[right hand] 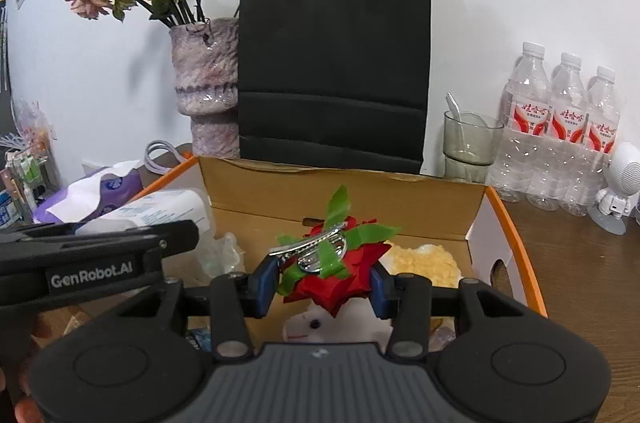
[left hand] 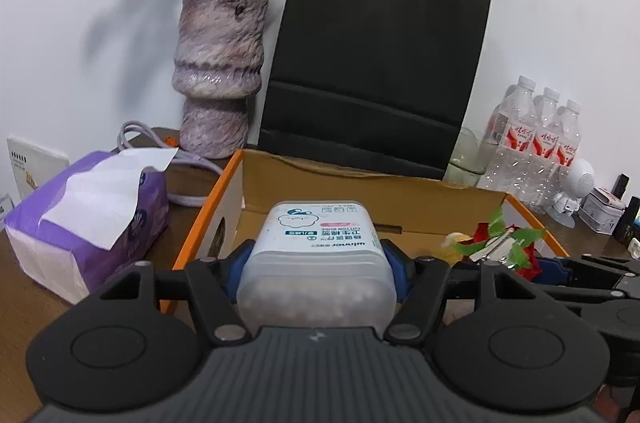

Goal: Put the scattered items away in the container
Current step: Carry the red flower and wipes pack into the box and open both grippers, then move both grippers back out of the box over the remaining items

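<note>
cotton-bud box (left hand: 316, 263) gripped, flower clip (right hand: 332, 263) gripped

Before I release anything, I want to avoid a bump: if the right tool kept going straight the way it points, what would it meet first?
Probably the cardboard box: its inner back wall lies straight ahead of the right tool, which grips the red flower clip. Depth is unclear.

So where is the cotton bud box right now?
The cotton bud box is clamped in the left gripper, centre of the left wrist view, held over the near left part of the cardboard box, beside the tissue pack.
</note>
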### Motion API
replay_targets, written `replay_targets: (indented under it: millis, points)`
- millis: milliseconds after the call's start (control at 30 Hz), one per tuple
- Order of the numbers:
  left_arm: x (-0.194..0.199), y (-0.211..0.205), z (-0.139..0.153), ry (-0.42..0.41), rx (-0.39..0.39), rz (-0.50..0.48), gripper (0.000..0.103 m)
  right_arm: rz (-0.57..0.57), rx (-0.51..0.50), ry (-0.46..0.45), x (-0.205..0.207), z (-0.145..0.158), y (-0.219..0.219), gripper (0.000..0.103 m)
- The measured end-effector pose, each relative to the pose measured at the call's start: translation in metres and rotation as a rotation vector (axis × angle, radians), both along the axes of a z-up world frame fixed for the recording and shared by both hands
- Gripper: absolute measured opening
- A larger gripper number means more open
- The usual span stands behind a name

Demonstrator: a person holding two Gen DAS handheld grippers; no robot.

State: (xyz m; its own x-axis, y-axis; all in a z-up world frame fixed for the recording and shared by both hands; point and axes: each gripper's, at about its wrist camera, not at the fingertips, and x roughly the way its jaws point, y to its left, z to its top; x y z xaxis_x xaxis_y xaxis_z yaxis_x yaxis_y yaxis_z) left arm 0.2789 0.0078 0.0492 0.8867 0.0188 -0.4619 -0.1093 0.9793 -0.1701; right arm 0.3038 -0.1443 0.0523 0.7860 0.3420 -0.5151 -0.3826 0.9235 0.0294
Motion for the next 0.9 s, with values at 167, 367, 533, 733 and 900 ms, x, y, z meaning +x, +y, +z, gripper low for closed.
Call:
replay_targets:
  millis: [167, 367, 533, 733, 900]
  points:
    - [-0.002, 0.001, 0.001, -0.016, 0.003, -0.011, 0.091, -0.006, -0.041, -0.004, 0.000, 0.002, -0.002, 0.085]
    - [-0.007, 0.001, 0.009, -0.031, 0.010, -0.018, 0.103, -0.008, -0.065, -0.009, -0.001, 0.012, -0.009, 0.103]
    - [-0.013, 0.001, 0.016, -0.048, 0.005, -0.016, 0.103, -0.029, -0.063, -0.012, -0.002, 0.019, -0.014, 0.103]
    - [-0.020, 0.001, 0.023, -0.063, 0.018, -0.027, 0.103, -0.028, -0.060, -0.017, -0.004, 0.023, -0.017, 0.103]
    - [-0.031, 0.009, 0.032, -0.089, 0.011, -0.024, 0.103, -0.037, -0.040, -0.025, -0.006, 0.030, -0.024, 0.103]
